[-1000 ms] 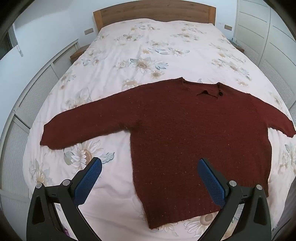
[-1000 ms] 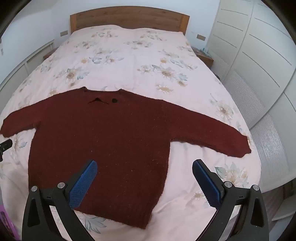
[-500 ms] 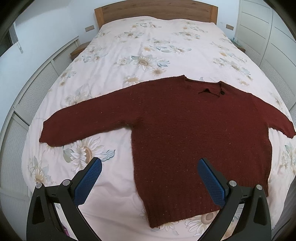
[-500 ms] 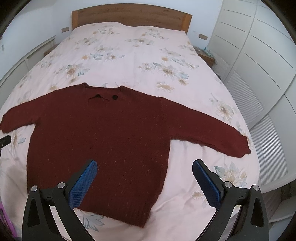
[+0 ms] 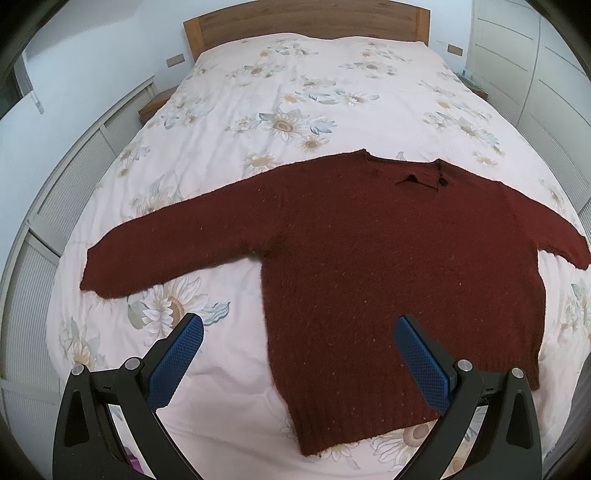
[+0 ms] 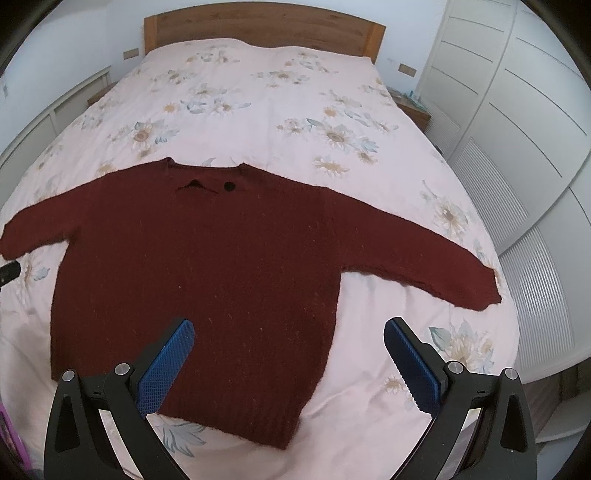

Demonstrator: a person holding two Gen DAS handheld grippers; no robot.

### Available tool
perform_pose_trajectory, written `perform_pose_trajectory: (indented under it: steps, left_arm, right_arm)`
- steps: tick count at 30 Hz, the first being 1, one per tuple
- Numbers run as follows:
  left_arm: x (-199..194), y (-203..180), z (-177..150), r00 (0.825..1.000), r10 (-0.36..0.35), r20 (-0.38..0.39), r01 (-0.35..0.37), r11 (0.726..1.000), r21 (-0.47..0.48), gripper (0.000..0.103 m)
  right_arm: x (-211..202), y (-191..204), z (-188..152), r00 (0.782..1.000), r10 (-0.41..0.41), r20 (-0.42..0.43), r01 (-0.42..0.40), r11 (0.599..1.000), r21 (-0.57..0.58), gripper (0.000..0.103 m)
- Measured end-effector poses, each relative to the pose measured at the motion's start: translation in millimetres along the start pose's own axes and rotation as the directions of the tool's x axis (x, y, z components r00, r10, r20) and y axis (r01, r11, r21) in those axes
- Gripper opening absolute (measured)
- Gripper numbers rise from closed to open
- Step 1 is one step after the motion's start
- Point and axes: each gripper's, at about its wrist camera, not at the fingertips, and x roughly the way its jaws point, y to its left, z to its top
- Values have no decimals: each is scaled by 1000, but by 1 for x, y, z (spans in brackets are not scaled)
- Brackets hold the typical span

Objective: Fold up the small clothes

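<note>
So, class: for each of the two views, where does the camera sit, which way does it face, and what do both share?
Left wrist: on the left gripper, facing the headboard over the sweater's left sleeve; open blue fingers show.
Right wrist: on the right gripper, facing likewise, over the right sleeve; open fingers show.
Shared: maroon sweater on the floral duvet.

Bed with pale floral duvet, wooden headboard at twelve o'clock, dark red knit sweater lying flat on the near half, both sleeves spread toward three and nine o'clock, hem toward six
</note>
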Motion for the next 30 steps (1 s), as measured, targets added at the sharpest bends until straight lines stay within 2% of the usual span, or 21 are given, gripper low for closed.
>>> perform_pose_trajectory:
  steps: [19, 30]
  left_arm:
    - [3, -16, 8, 1000, -21, -7, 21, 999, 49, 102]
    - [13, -20, 8, 999, -26, -28, 28, 997, 67, 102]
  right_arm:
    - [1, -6, 0, 1000, -7, 5, 7, 1000, 20, 102]
    - [16, -6, -1, 1000, -8, -29, 8, 1000, 17, 102]
